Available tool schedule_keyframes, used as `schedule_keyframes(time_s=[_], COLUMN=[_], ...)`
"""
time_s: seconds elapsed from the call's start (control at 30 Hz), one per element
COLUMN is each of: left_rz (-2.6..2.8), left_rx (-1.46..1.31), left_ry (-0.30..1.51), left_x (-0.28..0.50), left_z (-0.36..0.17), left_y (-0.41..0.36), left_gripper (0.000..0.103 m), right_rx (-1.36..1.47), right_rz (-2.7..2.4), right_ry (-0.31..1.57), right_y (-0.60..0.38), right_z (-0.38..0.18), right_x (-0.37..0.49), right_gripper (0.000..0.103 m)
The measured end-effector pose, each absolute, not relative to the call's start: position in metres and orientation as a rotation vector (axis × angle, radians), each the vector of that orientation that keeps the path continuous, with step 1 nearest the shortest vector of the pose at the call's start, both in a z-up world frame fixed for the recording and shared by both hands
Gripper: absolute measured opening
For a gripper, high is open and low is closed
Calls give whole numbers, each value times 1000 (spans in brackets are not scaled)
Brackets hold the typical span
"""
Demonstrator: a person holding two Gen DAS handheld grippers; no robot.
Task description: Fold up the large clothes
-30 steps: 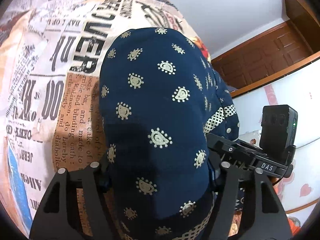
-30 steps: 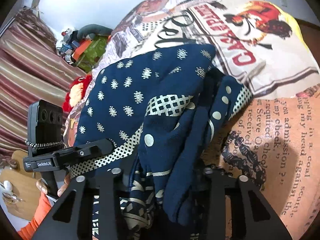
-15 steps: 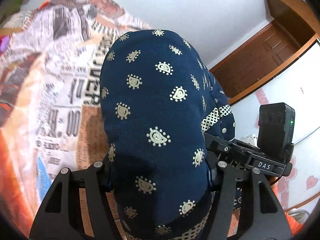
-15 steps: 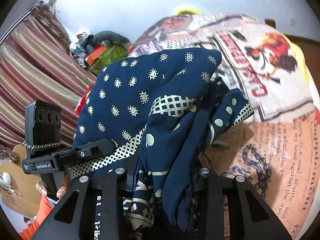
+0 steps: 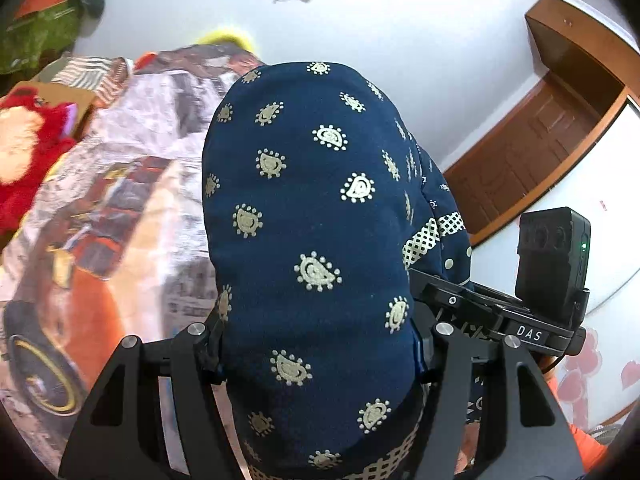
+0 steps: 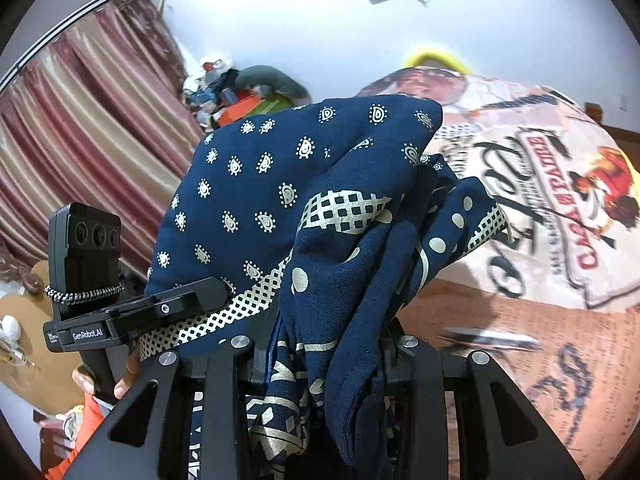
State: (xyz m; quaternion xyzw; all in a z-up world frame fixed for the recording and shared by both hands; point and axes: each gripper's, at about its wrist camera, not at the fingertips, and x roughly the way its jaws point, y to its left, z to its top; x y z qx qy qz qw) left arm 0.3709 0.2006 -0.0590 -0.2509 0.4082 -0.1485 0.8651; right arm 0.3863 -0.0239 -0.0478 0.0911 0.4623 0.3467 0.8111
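Navy garment (image 5: 312,220) apparently clamped in both raised, down-tilted grippers.

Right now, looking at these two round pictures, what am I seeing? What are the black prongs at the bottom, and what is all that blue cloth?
No robot here: a person holds a hand-held gripper in each hand, each with a wide-angle camera looking along its two fingers. One picture comes from the left gripper, the other from the right gripper. Each is clamped on a bunch of the same navy patterned garment, lifted above a bed covered by a newspaper-print bedspread. A red plush toy lies at the bed's edge. Each camera also catches the other gripper beside it.
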Motion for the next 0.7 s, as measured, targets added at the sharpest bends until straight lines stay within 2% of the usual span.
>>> schedule_keyframes(time_s=[0.23,0.7], left_rz=[-259,-222], left_rx=[-588,-707], left_ry=[901,1095], left_x=[354,359], left_z=[-97,-212], left_y=[256,288], left_gripper=[64,64], right_rx=[163,143], right_rz=[774,714], right_ry=[1052,1312], right_y=[-21,32], right_z=[-61,-185], right_x=[389,408], right_gripper=[32,32])
